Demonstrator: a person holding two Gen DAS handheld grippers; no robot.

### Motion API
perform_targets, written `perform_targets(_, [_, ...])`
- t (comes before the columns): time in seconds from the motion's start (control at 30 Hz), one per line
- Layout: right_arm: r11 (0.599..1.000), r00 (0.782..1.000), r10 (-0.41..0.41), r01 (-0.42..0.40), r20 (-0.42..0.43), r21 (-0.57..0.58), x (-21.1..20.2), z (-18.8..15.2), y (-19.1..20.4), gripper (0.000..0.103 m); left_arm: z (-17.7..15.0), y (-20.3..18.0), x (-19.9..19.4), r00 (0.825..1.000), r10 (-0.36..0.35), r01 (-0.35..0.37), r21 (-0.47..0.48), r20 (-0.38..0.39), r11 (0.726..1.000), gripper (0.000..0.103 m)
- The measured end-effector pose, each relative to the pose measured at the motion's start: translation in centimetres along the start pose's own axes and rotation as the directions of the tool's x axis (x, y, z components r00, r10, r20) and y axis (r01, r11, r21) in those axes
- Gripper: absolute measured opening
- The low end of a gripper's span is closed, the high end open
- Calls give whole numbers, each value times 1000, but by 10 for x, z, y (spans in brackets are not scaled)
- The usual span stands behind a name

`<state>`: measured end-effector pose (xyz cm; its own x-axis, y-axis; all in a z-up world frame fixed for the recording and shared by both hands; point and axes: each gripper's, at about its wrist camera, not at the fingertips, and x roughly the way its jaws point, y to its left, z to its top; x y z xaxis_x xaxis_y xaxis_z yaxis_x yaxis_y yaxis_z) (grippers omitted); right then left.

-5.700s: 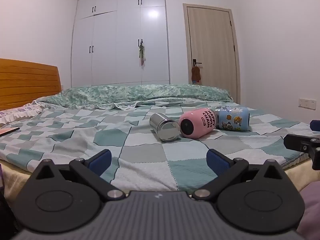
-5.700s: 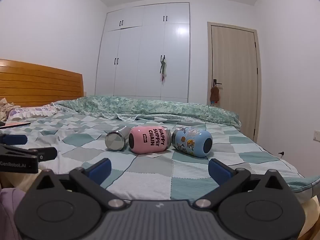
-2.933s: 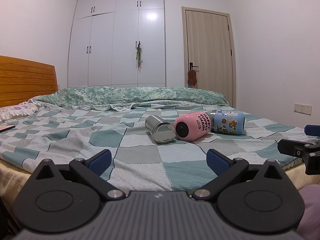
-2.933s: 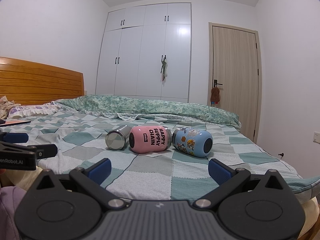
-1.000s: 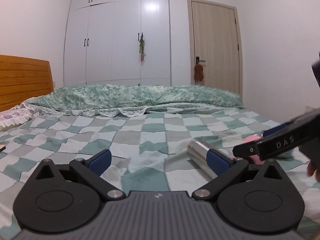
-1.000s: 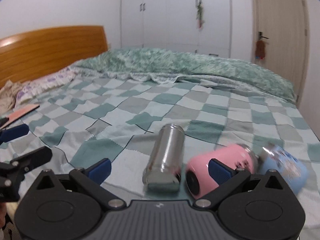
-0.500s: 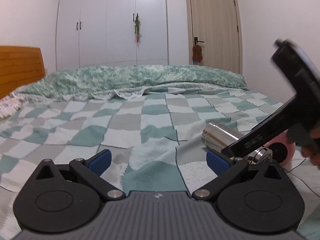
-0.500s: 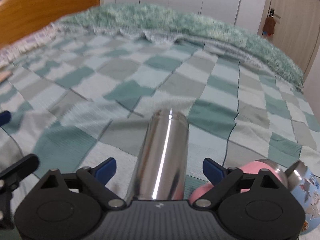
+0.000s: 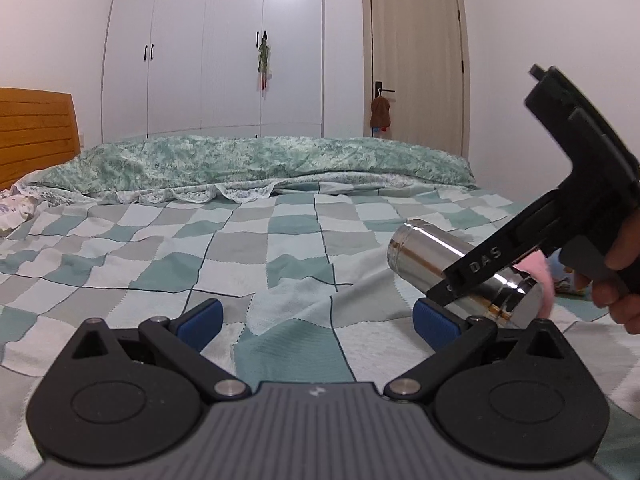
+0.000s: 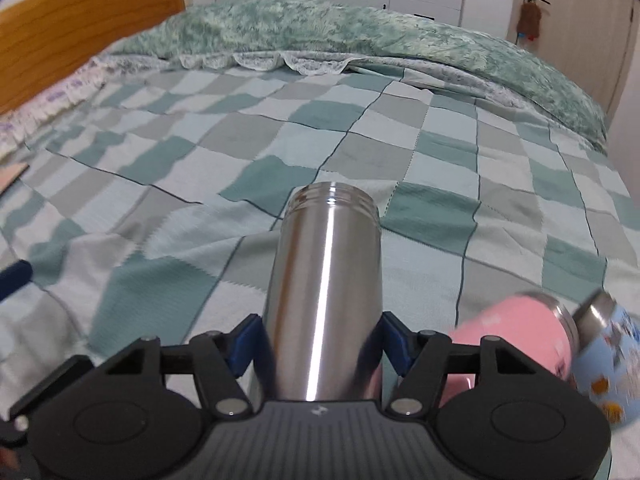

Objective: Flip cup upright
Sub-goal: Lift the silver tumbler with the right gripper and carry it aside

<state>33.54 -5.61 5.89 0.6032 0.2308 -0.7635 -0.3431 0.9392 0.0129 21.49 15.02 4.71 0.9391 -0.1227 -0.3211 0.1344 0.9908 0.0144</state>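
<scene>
Steel cup lies on its side between the right gripper pads, seemingly clasped near its base; squeeze firmly, then pivot slowly upright, left gripper spread and idle

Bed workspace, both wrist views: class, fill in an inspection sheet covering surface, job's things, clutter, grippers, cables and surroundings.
Surface: checkered bedspread, wrinkled, on a bed.
Job's things: steel cup on its side, threaded mouth pointing away from the right camera.
Clutter: pink cup and blue cartoon cup, both lying down to the right of the steel cup.
Grippers: right gripper with fingers on both sides of the steel cup; left gripper open, holding nothing.
Cables: nothing seen.
Surroundings: green duvet, wooden headboard, white wardrobe, door.
</scene>
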Motion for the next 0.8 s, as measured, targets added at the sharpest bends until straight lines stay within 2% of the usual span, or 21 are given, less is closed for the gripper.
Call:
perform_targets(0.37, [989, 995, 94, -89, -33, 120, -71, -70, 33, 64, -8, -8, -97, 1000, 12, -12, 15, 14, 1000, 103])
perform_targets(0.63, [984, 990, 107, -93, -88, 154, -73, -121, 66, 64, -29, -5, -142, 1000, 26, -26, 23, -10, 999, 103])
perform_targets(0.8, [984, 991, 82, -63, -104, 169, -64, -141, 78, 64, -41, -3, -152, 999, 28, -28, 19, -33, 999, 103])
